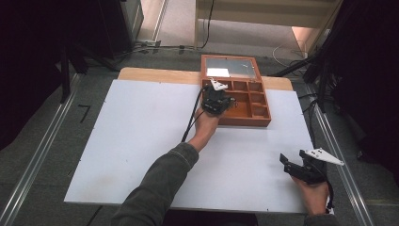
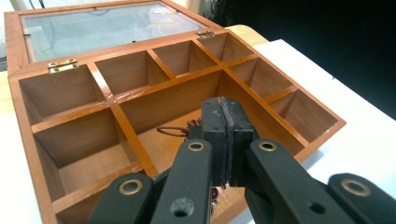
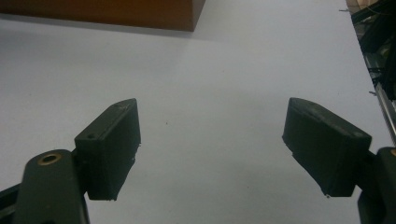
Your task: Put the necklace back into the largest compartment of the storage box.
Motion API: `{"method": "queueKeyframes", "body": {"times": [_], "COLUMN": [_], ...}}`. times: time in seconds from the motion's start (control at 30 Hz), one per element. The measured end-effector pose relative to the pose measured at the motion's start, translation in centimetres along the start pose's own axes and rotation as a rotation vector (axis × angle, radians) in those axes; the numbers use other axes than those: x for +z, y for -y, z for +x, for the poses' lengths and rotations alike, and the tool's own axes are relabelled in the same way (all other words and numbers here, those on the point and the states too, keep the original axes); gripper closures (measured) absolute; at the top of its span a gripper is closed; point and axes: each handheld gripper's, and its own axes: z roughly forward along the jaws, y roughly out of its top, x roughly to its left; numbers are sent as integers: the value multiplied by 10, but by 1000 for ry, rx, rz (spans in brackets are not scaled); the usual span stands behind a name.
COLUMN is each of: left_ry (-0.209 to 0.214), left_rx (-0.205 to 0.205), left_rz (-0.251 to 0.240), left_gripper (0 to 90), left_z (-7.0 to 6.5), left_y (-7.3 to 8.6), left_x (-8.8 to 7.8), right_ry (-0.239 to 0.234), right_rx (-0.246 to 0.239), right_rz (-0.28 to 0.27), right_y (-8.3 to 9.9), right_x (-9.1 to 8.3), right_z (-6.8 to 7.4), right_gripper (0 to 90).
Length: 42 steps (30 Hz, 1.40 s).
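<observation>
Honestly nothing readable anywhere here. The wooden box (image 1: 244,110) has no brand or label on it, and the white slip (image 1: 218,72) under its glass lid (image 2: 102,28) is too small and washed out to make out any writing.

White surface and its surroundings
The white surface (image 1: 141,141) lies on a wooden tabletop (image 1: 155,74); grey carpet floor (image 1: 47,141) lies around it.

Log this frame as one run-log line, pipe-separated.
left gripper: shut, over wooden compartment box, large compartment | small ring item beside pads, grip unclear | lid: open | right gripper: open, empty, over white table
</observation>
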Motion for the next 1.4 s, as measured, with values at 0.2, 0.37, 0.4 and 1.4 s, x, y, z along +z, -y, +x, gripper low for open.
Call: {"method": "queueKeyframes", "body": {"times": [0.2, 0.37, 0.4, 1.4], "left_ry": [-11, -16, -17, -20], "left_rx": [-1, -5, -4, -27], "left_rz": [17, 21, 22, 57], "left_gripper": [897, 896, 896, 383], "left_z": [-1, -1, -1, 17], "left_y": [-1, -2, -2, 7], "left_x": [11, 17, 18, 3], "right_ry": [-3, -3, -3, 2], "right_rx": [1, 3, 7, -5], "right_rz": [-3, 0, 1, 9], "right_y": [0, 1, 1, 2], "right_x": [0, 0, 0, 1], "right_z": [-1, -2, -2, -2], "right_gripper": [172, 172, 172, 172]}}
